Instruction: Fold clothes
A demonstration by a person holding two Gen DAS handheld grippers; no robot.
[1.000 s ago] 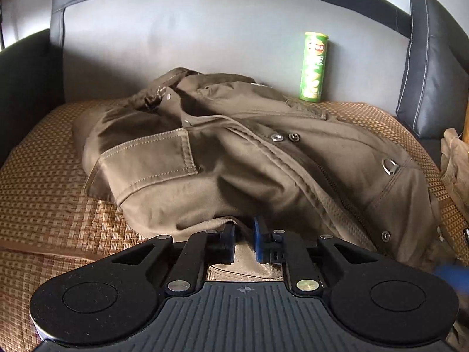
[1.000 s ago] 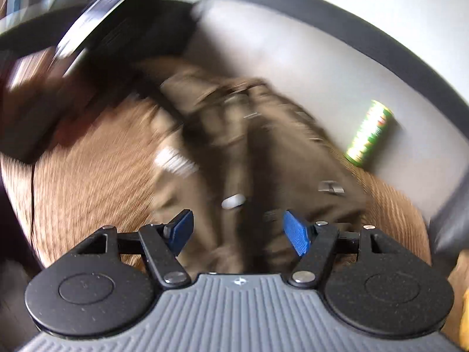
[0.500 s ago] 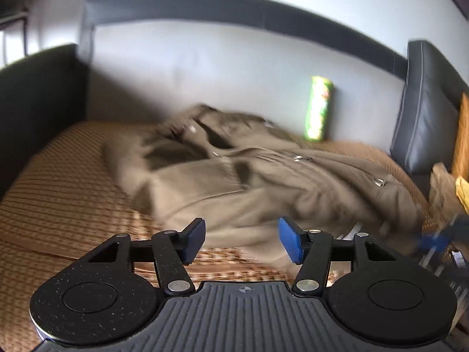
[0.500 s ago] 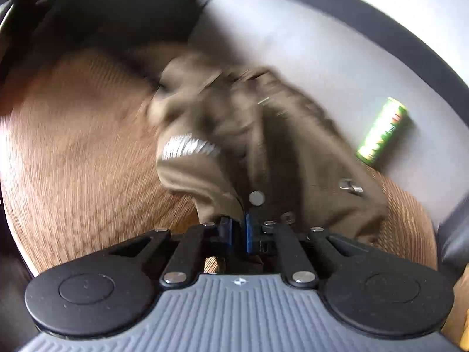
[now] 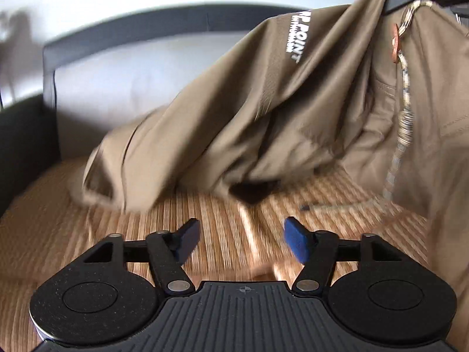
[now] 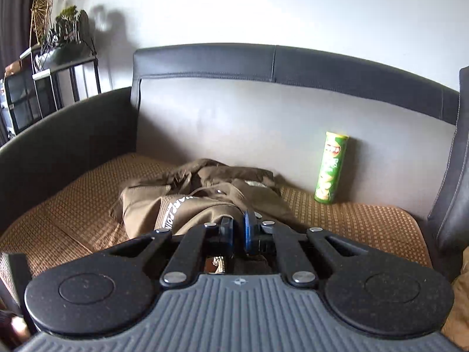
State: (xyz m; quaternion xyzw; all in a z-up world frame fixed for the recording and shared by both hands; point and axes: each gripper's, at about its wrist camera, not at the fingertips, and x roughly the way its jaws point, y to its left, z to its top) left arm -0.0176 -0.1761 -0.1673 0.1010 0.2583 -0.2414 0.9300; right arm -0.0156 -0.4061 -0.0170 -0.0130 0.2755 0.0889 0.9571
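Note:
A brown jacket [image 5: 263,111] with white lettering on it hangs lifted from its upper right in the left wrist view, its lower end still trailing on the woven seat mat [image 5: 205,214]. My left gripper [image 5: 241,242] is open low over the mat, in front of the jacket, holding nothing. In the right wrist view my right gripper [image 6: 238,231] is shut on a fold of the jacket [image 6: 187,202], which drapes away from the blue pads [image 6: 249,230] down toward the seat. A drawcord hangs from the jacket [image 5: 406,94].
A green chip can [image 6: 329,170] stands against the grey sofa back [image 6: 234,117]. Dark armrests close the seat at the left [image 6: 67,135] and right [image 6: 451,182]. A shelf with a plant [image 6: 64,35] stands beyond the left armrest.
The left gripper let go of the jacket's hem and opened. The right gripper shut on the jacket and lifted it high above the seat.

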